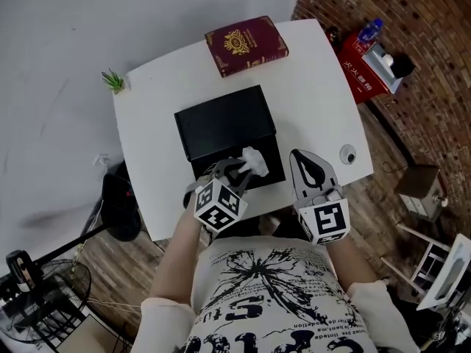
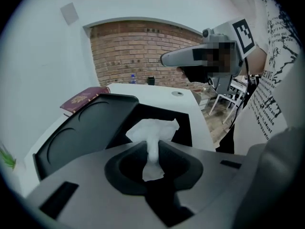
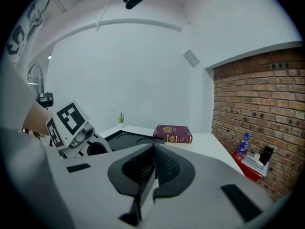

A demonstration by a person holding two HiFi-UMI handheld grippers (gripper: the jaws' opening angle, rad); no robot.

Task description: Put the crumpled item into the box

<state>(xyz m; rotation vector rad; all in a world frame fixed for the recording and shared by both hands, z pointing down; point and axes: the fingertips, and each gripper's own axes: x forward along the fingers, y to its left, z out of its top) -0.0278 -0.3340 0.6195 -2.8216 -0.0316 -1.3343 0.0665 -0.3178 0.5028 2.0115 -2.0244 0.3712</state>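
Observation:
A crumpled white tissue [image 1: 254, 159] [image 2: 153, 140] is pinched in my left gripper [image 1: 237, 173] [image 2: 152, 152], whose jaws are shut on its lower end. The tissue hangs just above the open black box [image 1: 259, 173] [image 2: 186, 123] at the table's near edge. The box's black lid [image 1: 223, 121] [image 2: 81, 132] stands propped open behind it. My right gripper [image 1: 309, 169] [image 3: 153, 162] sits to the right of the box near the table's front edge, its jaws shut with nothing between them.
A dark red book [image 1: 246, 45] [image 3: 173, 133] lies at the far side of the white table [image 1: 316, 94]. A small green plant [image 1: 113, 80] stands at the far left corner. A small round grey object [image 1: 347, 154] rests near the right edge. A red box with a bottle [image 1: 368, 57] sits on the floor.

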